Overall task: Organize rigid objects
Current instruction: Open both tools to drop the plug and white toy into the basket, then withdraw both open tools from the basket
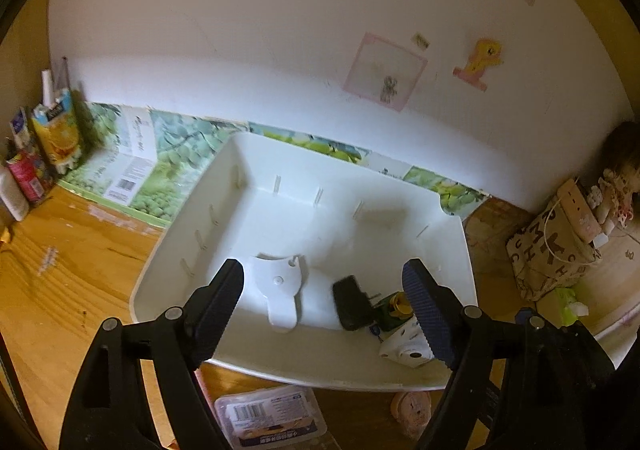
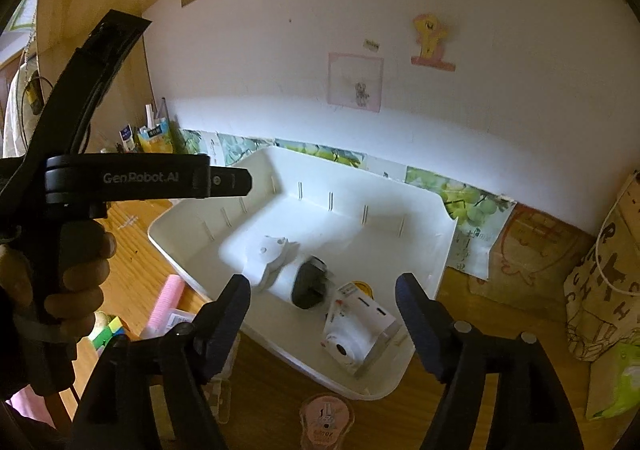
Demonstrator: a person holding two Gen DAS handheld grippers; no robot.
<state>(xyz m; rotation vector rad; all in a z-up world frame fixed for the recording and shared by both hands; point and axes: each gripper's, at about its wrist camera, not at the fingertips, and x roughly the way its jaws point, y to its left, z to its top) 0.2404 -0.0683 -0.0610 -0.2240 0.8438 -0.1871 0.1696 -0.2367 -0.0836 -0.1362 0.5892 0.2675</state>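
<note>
A white bin [image 1: 280,354] stands on the wooden table against the wall. In it lie a white plastic piece [image 1: 280,286], a black plug adapter [image 1: 352,304], a white instant camera [image 1: 408,346] and a small green and yellow item [image 1: 394,308]. My left gripper [image 1: 324,274] hangs open over the bin's near side, holding nothing. My right gripper [image 2: 324,284] is open too, above the adapter [image 2: 308,286] and the camera [image 2: 360,326], touching neither. In the right wrist view a hand [image 2: 80,274] grips the left tool's handle.
In front of the bin lie a barcoded packet [image 1: 272,418] and a pink round item [image 2: 326,422]. A pink roll [image 2: 166,302] and a coloured cube [image 2: 108,330] sit at its left. Drink cartons [image 1: 56,133] stand far left; a patterned bag [image 1: 552,250] and a green tissue pack [image 2: 616,382] stand right.
</note>
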